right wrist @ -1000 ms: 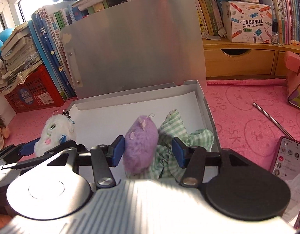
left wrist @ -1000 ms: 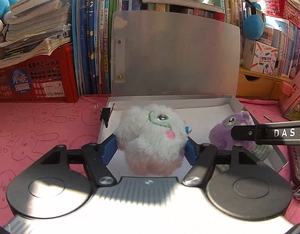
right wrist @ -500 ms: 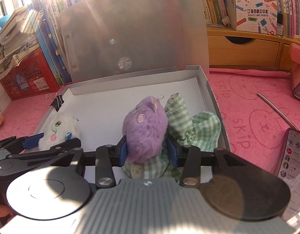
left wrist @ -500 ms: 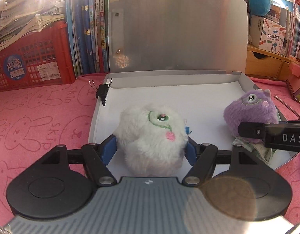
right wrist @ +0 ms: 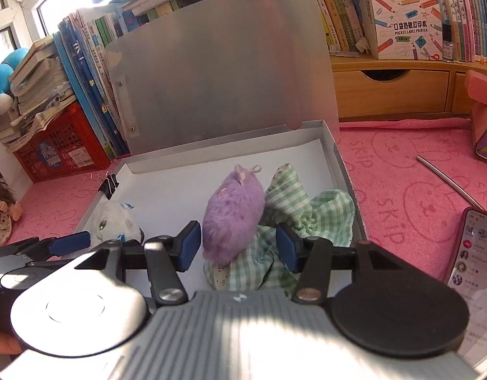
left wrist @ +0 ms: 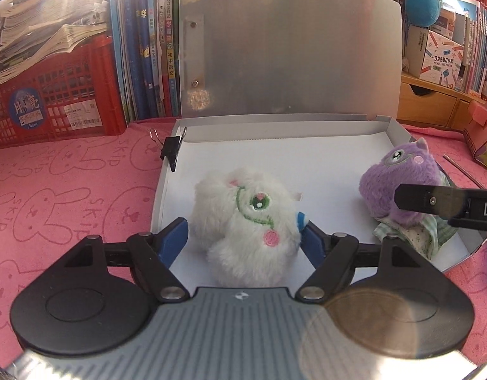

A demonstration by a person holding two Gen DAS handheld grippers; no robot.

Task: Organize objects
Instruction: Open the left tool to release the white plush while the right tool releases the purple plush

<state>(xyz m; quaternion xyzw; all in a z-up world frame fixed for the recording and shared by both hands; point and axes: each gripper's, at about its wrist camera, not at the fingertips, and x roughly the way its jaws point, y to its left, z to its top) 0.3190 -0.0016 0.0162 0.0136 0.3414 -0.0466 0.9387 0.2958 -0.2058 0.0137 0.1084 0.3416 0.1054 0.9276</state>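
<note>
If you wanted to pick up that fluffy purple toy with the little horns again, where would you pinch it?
Probably across the round middle of the fluffy purple plush toy, one finger on each flank, coming from the near, open side of the grey box. The body is soft and oval, so it squeezes easily. The green checked cloth bunches against its right flank, so the right gripper might catch fabric too.

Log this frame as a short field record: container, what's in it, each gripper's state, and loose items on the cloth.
container: grey box, lid up
contents: white plush, purple plush, green checked cloth
left gripper: open, fingers either side of white plush
right gripper: open, fingers clear of purple plush
clipped on box edge: binder clip
on pink cloth: metal rod, phone
</note>
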